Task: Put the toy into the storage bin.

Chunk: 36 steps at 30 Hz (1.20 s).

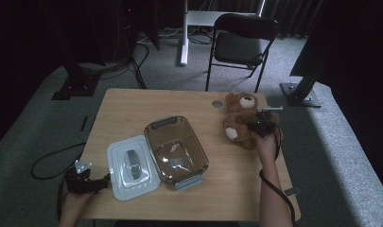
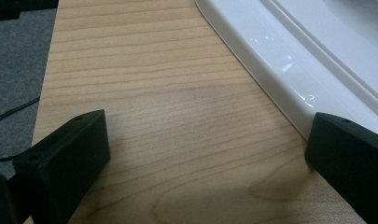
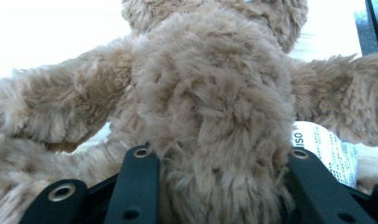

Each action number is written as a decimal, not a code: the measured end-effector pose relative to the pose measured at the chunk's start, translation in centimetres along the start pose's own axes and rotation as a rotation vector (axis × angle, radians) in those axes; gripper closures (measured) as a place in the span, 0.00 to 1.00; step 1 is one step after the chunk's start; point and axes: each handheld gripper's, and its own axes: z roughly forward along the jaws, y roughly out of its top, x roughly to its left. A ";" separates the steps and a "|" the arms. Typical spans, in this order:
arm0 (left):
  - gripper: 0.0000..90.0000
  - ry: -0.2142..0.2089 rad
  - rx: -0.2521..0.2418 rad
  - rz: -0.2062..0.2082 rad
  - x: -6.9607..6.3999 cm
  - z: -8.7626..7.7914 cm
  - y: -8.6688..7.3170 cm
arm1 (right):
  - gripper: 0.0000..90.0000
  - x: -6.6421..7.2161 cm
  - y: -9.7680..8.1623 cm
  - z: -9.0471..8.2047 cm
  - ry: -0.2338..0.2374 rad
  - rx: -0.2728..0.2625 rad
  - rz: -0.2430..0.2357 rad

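Nearest the person, the left gripper (image 1: 87, 182) sits low at the near left corner of the tabletop (image 1: 236, 189), its jaws spread wide with bare wood between them and nothing held. In the left gripper view one jaw tip rests right at the rim of the white lid (image 2: 289, 70), the other lies well apart over plain wood.

One lid (image 1: 131, 166), then, lying flat just beside that gripper, grey handle facing up. Touching its far right edge is one clear brown container (image 1: 176, 149), open, with grey clips at both short ends and nothing inside but reflections.

Over on the right, the right hand (image 1: 266, 144) reaches forward with the right gripper (image 1: 260, 126), and here's the grip: its jaws are pinching one brown teddy bear (image 1: 241, 120) round the body. The right gripper view shows it close up, fur of the teddy bear (image 3: 210, 107) bulging between the two black jaws, arms flung out to either side and a white printed tag (image 3: 324, 151) hanging at the right. The bear sits near the far right corner of the tabletop, head towards the far edge, well apart from the container, with open wood between them.

Count so far: two grippers, one lid, one container, one bear. One small grey disc (image 1: 217, 103) is set in the wood just left of the bear's head.

Beyond the tabletop, one black folding chair (image 1: 241, 42) stands on grey carpet, with dark stand feet either side.
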 end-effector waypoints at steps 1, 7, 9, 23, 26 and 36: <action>0.01 0.000 0.000 0.000 0.0 0.0 0.0 | 0.71 -0.1 -0.1 -0.3 0.009 -0.007 0.011; 0.01 0.000 -0.001 -0.001 0.0 0.0 0.0 | 0.71 0.4 -0.7 -3.0 0.011 -0.052 0.003; 0.01 0.000 0.001 0.000 0.0 0.0 0.0 | 0.71 0.6 -0.7 -3.8 0.008 -0.064 -0.002; 0.01 0.000 0.000 0.000 0.0 0.0 0.0 | 0.71 3.4 0.5 -9.5 0.068 -0.174 -0.053; 0.01 0.000 0.000 0.000 0.0 0.0 0.0 | 0.71 4.6 0.6 -10.8 0.098 -0.212 -0.074; 0.01 -0.001 -0.002 0.000 0.0 0.0 0.0 | 0.71 8.9 0.8 -15.4 0.194 -0.304 -0.173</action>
